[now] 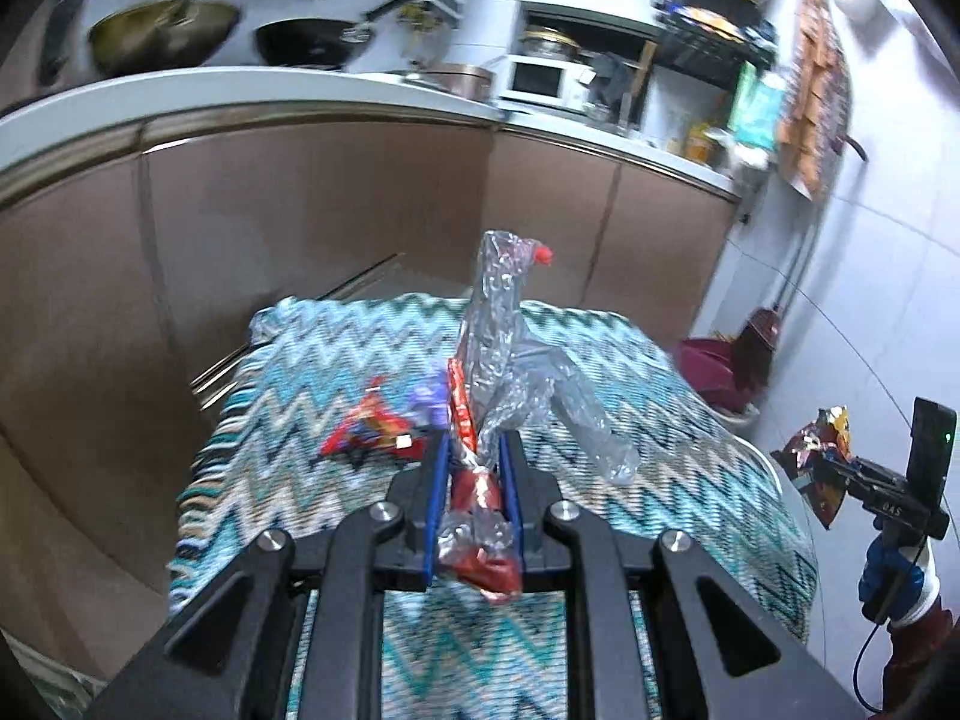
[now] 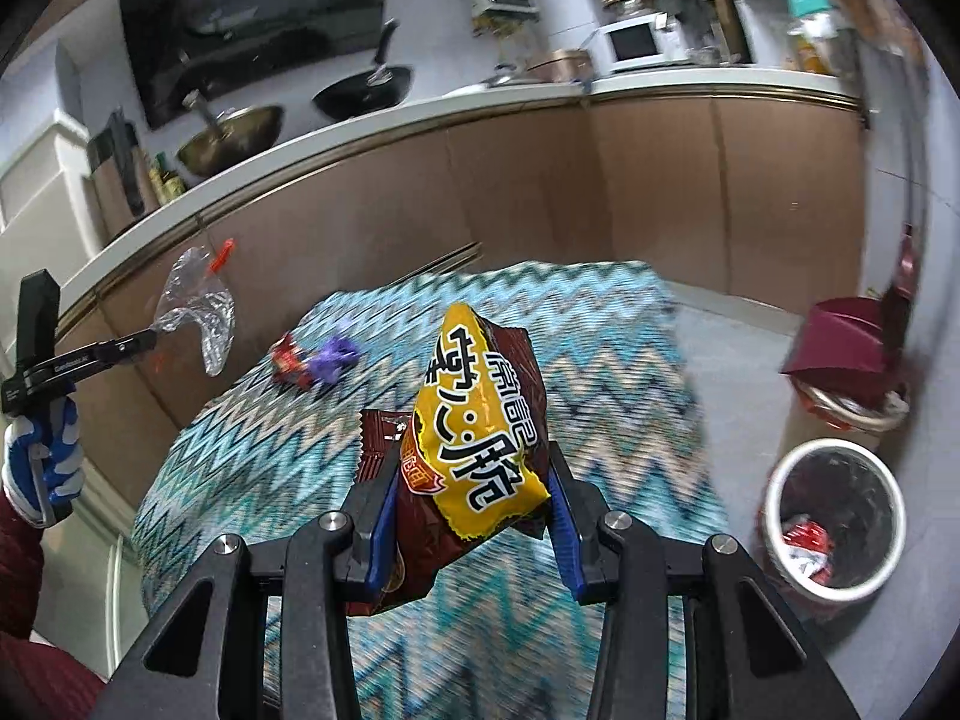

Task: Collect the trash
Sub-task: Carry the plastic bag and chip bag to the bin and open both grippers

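Left tool [image 1: 474,456]: closed on a clear plastic wrapper [image 1: 510,348] with red print, held up above the desk.
Right tool [image 2: 474,480]: closed on a yellow-and-brown snack bag [image 2: 480,432], also lifted off the cloth.
Desk [image 2: 252,480]: covered by a teal zigzag cloth; one red wrapper [image 2: 288,357] and a purple scrap [image 2: 336,354] lay on it, touching each other, near the far left corner.
Bin [image 2: 780,480]: white rim, dark liner, on the floor to the right of the desk; red-and-white litter already inside.
Step in hand: judged mid-task, both pieces gripped and airborne, neither dropped yet.
Next move: likely carry the snack bag right, over the bin mouth, then let go; the left piece would follow across the desk.
Surroundings: kitchen counter with wok [image 2: 234,138], black pan [image 2: 366,93] and microwave [image 2: 636,45] behind; maroon dustpan [image 2: 840,342] just beyond the bin.
Obstruction: none seen between right tool and bin; the dustpan stood close to the bin's far side.
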The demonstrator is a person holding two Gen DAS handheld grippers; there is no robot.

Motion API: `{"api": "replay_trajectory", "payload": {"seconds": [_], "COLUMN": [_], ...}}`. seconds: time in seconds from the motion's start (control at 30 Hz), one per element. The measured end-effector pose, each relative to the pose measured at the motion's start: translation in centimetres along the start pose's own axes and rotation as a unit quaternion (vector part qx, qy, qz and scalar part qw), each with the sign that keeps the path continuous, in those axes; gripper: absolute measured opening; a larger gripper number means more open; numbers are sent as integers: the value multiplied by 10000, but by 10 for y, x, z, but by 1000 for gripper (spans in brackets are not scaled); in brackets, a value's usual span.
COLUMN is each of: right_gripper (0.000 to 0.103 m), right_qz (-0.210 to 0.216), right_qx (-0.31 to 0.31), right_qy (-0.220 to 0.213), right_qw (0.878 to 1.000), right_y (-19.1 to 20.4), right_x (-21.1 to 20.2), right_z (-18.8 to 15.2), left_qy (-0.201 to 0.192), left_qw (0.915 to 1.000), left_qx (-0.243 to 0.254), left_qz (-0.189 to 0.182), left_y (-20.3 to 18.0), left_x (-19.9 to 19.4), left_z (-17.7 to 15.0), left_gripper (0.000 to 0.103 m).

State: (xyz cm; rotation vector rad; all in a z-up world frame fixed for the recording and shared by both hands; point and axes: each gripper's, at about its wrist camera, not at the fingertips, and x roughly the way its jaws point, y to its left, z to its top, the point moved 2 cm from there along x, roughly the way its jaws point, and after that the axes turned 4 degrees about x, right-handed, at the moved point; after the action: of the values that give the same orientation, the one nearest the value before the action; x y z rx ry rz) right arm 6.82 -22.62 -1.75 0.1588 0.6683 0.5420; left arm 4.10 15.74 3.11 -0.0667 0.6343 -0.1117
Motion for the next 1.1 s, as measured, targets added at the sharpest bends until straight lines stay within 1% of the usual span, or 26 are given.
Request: {"api": "replay_trajectory", "payload": {"seconds": [0.1,0.23,0.33,0.47,0.6,0.7,0.8,0.97,1.1], "right_gripper": [40,40,40,40,40,40,40,40,40], "right_qz": [-349,-775,-1070,-1344,-1651,-1850,-2007,-2216,-2422], "right_qx": [168,526,841,1246,1481,1617,1749,1988,1952], "right_qy": [-164,-377,-519,-619,-549,-475,-442,-398,-295], "right_qw": [9991,9949,9893,9811,9735,9682,9629,9538,9499], "right_y": [-26,-68,-102,-144,-180,-205,-226,-268,-294], "right_x": [-17,-35,-44,-51,-48,-38,-29,-13,-1], "right_z": [-6,-13,-19,-30,-38,-40,-42,-39,-33], "left_qy": [148,423,655,956,1153,1279,1451,1718,1943], "left_qw": [9991,9944,9866,9705,9550,9464,9398,9325,9272], "left_qx": [305,688,1072,1571,1883,2049,2137,2190,2102], "left_qz": [-260,-678,-1042,-1562,-1981,-2146,-2235,-2303,-2414], "left_y": [-38,-96,-154,-234,-302,-344,-387,-432,-457], "left_x": [20,58,95,146,191,220,254,303,338], "left_z": [10,21,25,23,23,19,18,13,14], "left_gripper": [16,16,16,16,16,16,16,16,16]}}
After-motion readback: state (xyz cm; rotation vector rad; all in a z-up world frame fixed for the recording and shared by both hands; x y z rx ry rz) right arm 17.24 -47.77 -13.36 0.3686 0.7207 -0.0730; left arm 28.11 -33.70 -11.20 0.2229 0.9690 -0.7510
